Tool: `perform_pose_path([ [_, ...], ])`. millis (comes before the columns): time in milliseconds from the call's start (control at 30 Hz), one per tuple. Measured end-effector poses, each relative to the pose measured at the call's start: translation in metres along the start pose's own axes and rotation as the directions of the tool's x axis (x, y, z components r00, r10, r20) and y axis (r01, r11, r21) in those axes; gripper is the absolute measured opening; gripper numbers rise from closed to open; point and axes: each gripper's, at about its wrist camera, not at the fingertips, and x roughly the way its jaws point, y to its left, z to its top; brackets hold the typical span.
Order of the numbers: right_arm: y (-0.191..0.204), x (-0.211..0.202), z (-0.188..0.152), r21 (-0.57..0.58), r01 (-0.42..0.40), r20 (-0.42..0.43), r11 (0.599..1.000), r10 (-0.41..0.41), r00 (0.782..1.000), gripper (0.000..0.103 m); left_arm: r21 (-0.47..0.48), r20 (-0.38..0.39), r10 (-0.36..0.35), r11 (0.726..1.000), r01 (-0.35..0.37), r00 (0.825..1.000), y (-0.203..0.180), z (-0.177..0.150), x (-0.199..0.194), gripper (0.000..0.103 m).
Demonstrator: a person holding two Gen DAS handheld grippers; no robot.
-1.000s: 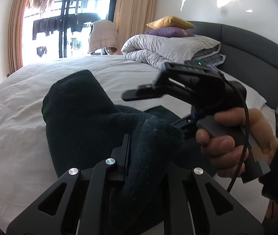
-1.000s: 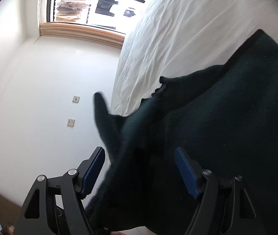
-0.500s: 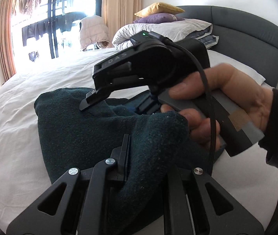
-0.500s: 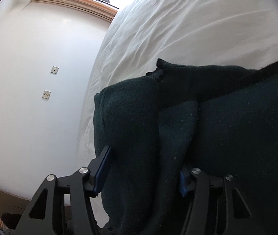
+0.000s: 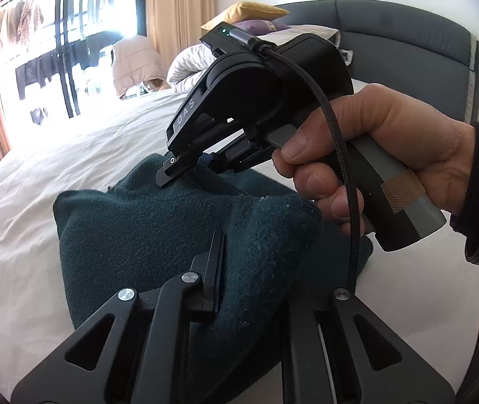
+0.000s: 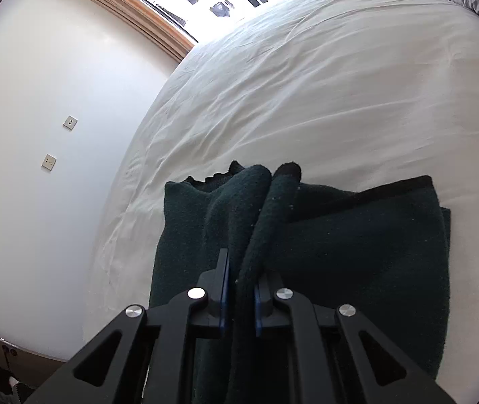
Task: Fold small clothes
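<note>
A dark green knitted garment lies folded on the white bed sheet; it also shows in the right wrist view. My left gripper is shut on a thick fold of the garment. My right gripper is shut on another raised fold of the same garment; in the left wrist view the right gripper is held by a hand, with its fingertips pressed on the cloth just beyond my left fingers.
A folded grey duvet with yellow and purple pillows sits at the head of the bed by the grey headboard. A window with curtains is to the left. A white wall borders the bed.
The right gripper closed on a fold of the garment and came lower and nearer to my left gripper. The garment has settled flatter on the sheet.
</note>
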Motion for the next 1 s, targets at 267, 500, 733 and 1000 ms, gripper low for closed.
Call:
perform_pose_path([
  [267, -0.038, -0.027, -0.002, 0.069, 0.017, 0.057, 0.997, -0.021, 0.998, 0.010, 0.067, -0.010, -0.041, 0.997, 0.041, 0.999, -0.025, 0.009, 0.015, 0.009],
  [500, -0.066, -0.040, -0.005, 0.120, 0.021, 0.086, 0.993, -0.032, 0.996, 0.010, 0.082, -0.017, -0.077, 0.994, 0.079, 0.997, -0.039, 0.006, 0.019, 0.009],
  [733, -0.093, -0.037, -0.010, 0.186, 0.036, 0.106, 0.982, -0.056, 0.993, 0.010, 0.075, -0.070, -0.096, 0.992, 0.101, 0.993, -0.050, -0.001, 0.041, 0.009],
  [1000, -0.109, -0.031, -0.011, 0.206, 0.060, 0.082, 0.977, -0.079, 0.994, 0.010, 0.049, -0.096, -0.122, 0.991, 0.127, 0.988, -0.044, 0.002, 0.064, 0.009],
])
